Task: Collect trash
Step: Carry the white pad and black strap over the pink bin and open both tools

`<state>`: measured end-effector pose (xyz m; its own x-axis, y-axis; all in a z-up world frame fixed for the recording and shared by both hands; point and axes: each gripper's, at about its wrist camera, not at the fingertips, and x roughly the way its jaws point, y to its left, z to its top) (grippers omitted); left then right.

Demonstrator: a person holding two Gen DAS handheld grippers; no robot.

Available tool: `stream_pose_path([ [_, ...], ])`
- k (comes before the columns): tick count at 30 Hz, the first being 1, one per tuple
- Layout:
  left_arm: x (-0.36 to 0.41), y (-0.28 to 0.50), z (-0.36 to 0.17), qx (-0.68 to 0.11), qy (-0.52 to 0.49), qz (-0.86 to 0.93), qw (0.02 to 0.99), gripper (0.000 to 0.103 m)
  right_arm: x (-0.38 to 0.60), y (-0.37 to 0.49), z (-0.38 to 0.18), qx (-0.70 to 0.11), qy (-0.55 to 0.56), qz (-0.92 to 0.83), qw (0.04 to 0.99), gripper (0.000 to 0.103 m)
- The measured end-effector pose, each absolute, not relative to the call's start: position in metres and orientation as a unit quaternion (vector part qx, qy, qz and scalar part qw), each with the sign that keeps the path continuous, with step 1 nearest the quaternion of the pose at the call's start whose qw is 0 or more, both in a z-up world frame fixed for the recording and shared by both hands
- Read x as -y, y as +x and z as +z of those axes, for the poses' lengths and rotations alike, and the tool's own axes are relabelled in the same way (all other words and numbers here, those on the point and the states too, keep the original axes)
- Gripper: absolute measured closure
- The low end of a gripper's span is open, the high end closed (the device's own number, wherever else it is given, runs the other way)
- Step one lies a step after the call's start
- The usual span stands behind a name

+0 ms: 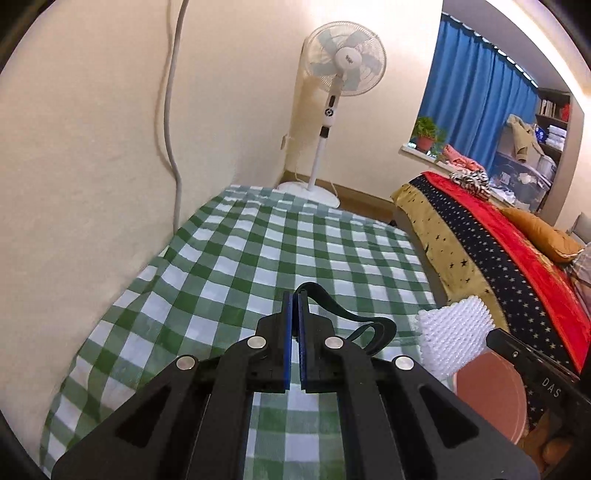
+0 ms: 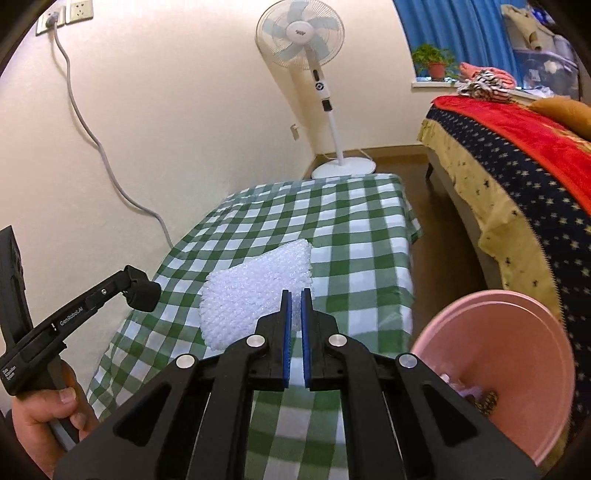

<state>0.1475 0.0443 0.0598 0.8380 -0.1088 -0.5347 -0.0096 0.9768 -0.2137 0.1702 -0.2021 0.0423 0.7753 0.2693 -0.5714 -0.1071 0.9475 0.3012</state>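
A table covered by a green-and-white checked cloth (image 2: 343, 236) is seen from above in both wrist views, set against a cream wall.

In the right wrist view, the right gripper (image 2: 295, 295) is clamped on the near edge of a white sheet of bubble wrap (image 2: 255, 280), which is pinched between its blue pads (image 2: 285, 332). The sheet is spread out from the jaws toward the far left, above the middle of the cloth. To the near right, a pink bin (image 2: 517, 354) is seen, tilted toward the camera, with some scraps lying inside it. At the left edge, the left gripper (image 2: 142, 291) is seen from the side, held by a hand (image 2: 44, 413) low in the corner.

In the left wrist view, the left gripper (image 1: 295, 299) is closed narrowly on a black strap (image 1: 332, 299), which is looped away to the right behind the jaws. The bubble wrap (image 1: 454, 336) is seen at the right, just beside the rim of the pink bin (image 1: 487, 395).

Beyond the far end of the table a white pedestal fan (image 2: 301, 33) is stood on the floor. A bed with a red and starred blanket (image 2: 524, 162) is placed to the right, and blue curtains (image 1: 476, 85) are hung behind it.
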Motion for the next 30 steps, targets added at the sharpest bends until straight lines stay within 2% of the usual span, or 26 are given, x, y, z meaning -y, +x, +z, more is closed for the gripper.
stream_pose_path([
  [16,-0.008,0.089,0.069,-0.250,-0.108,-0.084,0.958,0.100,0.239,0.087,0.083,-0.291,0.111,0.034,0.950,0.098],
  [30,0.027,0.079,0.056,-0.251,-0.096,-0.130,0.954,0.100,0.278,0.055,0.064,-0.275,0.104,-0.050,0.954,0.098],
])
